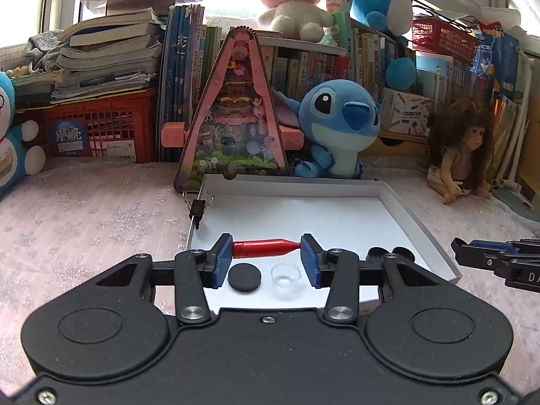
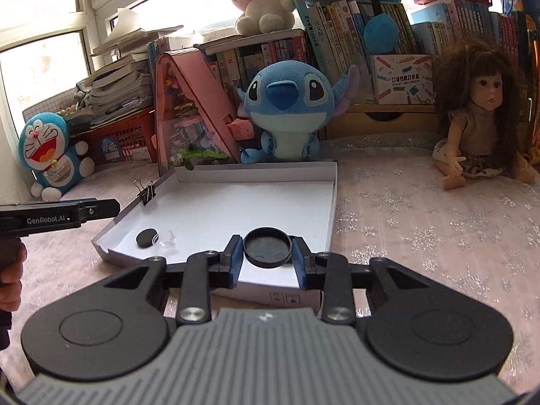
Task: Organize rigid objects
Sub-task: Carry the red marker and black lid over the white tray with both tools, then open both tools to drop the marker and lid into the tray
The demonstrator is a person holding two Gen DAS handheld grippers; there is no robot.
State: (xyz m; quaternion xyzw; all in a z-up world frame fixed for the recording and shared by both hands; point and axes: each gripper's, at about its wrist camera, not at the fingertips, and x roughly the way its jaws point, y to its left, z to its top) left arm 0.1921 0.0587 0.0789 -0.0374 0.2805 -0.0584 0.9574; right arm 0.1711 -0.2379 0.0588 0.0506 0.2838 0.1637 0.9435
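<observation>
My left gripper (image 1: 266, 248) is shut endwise on a red pen-like stick (image 1: 265, 248), held above the shallow white box tray (image 1: 418, 222). Under it in the tray lie a black disc (image 1: 244, 277) and a small clear dish (image 1: 285, 275). My right gripper (image 2: 268, 249) is shut on a round black lid (image 2: 268, 246) over the tray's near right corner (image 2: 332, 202). The black disc (image 2: 145, 237) and clear dish (image 2: 167, 238) also show in the right wrist view at the tray's left. The left gripper (image 2: 101, 209) shows at the left edge there.
A black binder clip (image 1: 197, 209) is clipped on the tray's left wall. Behind the tray stand a pink triangular toy house (image 1: 233, 114), a blue Stitch plush (image 1: 337, 125), a doll (image 2: 482, 114), a Doraemon plush (image 2: 50, 152), red crates and rows of books.
</observation>
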